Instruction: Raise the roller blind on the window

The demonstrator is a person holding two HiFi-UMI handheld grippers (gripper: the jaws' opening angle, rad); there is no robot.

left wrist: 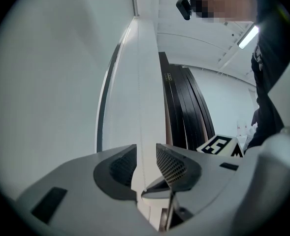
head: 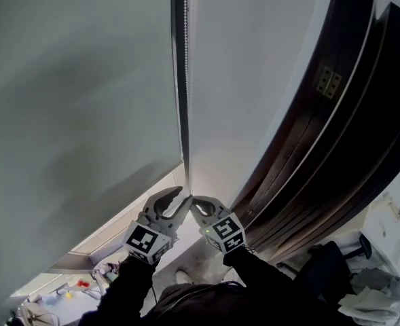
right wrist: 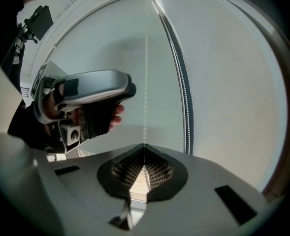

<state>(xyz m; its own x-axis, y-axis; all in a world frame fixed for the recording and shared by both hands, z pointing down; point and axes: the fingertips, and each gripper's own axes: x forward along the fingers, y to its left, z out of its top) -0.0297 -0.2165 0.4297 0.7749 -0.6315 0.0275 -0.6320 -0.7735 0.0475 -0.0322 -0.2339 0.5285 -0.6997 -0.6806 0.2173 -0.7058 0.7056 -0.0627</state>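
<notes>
The bead chain [right wrist: 145, 82] of the roller blind [head: 254, 80] runs straight down into the right gripper [right wrist: 144, 154]. Its jaws are pressed together on the chain, which is pinched between the ribbed pads at their tips. A second strand of the chain [right wrist: 186, 107] hangs just to the right of these jaws, along the dark gap between the two blind panels.

In the head view the right gripper [head: 196, 203] sits at the foot of that gap, with the blind stretching up and away from it on both sides. The left gripper [head: 183, 198] is just beside it on the left, and their tips are nearly touching.

The left gripper [left wrist: 145, 163] has its jaws spread. A thin length of chain [left wrist: 139, 107] passes down through the space between its pads [left wrist: 170, 165]. Whether it touches either pad cannot be told. From the right gripper's camera, the left gripper [right wrist: 85, 95] shows up and to the left, with a hand [right wrist: 112, 116] wrapped around its grip.

To the right of both grippers a dark wooden frame [head: 322, 148] curves upward beside the blind. Below and to the left of the left gripper lies a pale window sill [head: 111, 233].
</notes>
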